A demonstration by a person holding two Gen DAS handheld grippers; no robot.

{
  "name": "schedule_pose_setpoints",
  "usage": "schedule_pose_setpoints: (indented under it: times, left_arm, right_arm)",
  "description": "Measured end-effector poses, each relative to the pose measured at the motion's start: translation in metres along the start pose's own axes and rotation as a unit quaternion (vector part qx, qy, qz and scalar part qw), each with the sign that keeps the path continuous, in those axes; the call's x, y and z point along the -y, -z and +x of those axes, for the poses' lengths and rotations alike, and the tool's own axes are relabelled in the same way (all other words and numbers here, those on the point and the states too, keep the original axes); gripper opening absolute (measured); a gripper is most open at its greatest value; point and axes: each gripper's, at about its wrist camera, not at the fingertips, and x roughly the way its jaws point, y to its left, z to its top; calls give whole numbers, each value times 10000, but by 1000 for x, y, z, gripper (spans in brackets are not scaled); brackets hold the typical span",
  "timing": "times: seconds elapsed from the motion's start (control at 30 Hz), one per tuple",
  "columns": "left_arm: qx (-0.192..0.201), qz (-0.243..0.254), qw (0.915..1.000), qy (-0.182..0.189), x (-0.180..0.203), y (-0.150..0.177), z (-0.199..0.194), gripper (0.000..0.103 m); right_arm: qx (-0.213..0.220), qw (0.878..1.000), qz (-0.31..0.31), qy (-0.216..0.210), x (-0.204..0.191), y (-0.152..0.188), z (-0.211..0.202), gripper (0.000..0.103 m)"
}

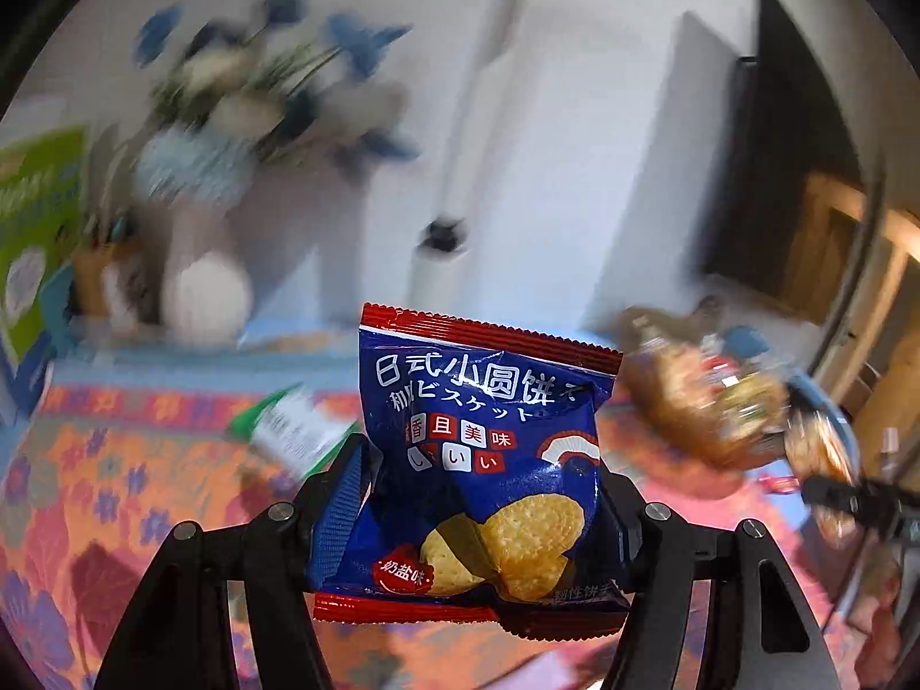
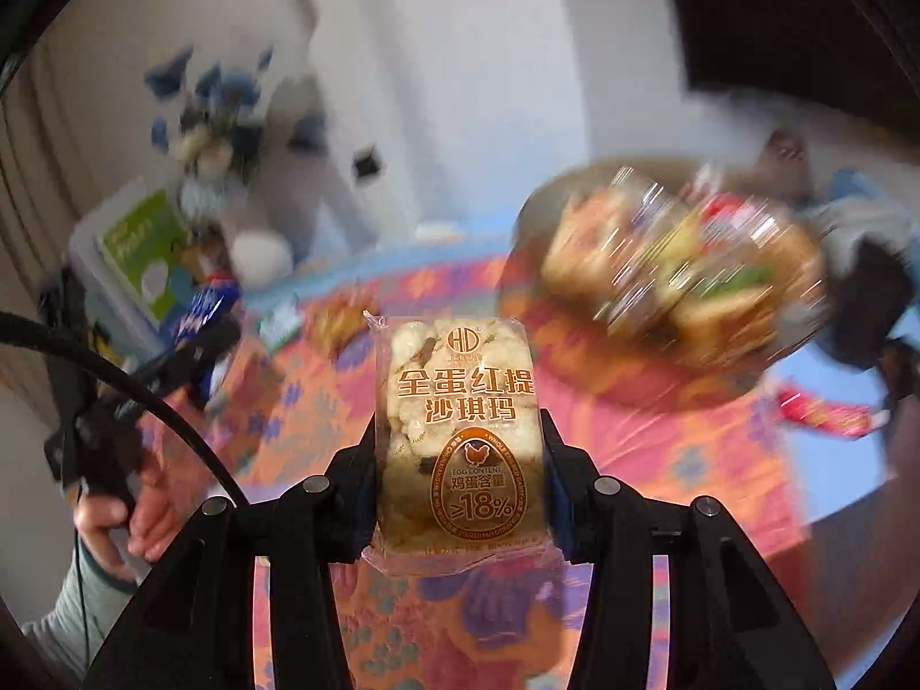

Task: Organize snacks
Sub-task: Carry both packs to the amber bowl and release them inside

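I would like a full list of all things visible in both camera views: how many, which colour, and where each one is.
biscuit packet: one, blue with red edges, held in the left gripper.
egg cake packet: one, clear with orange print, held in the right gripper.
basket: one, brown, full of snacks, far right of the table, blurred.
tablecloth: one, orange and pink with purple flowers, over the table.
green and white packet: one, lying on the cloth.
red packet: one, on the cloth at the right.
flowers: one bunch, blue and white, back left.
green box: one, far left.
left gripper: black, shut on the biscuit packet.
right gripper: black, shut on the egg cake packet.
hand: one, lower left of the right wrist view.
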Motion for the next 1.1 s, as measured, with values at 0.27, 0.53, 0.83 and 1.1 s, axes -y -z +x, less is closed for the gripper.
schedule_pose_setpoints:
  times: [0.27, 0.53, 0.83, 1.1]
  left_arm:
    - [-367, 304, 9930, 1079, 92, -87, 32, 67]
    - [-519, 506, 9897, 1234, 163, -105, 109, 67]
    - [-848, 415, 9867, 1324, 172, -99, 153, 83]
    - [-328, 307, 9955, 835, 103, -106, 57, 83]
  right_arm:
    - [705, 9926, 677, 727, 43, -81, -30, 45]
    - [935, 9749, 1541, 1303, 100, -124, -2, 46]
    - [910, 9621, 2212, 1311, 151, -110, 22, 80]
    - [974, 9782, 1279, 1318, 75, -89, -20, 80]
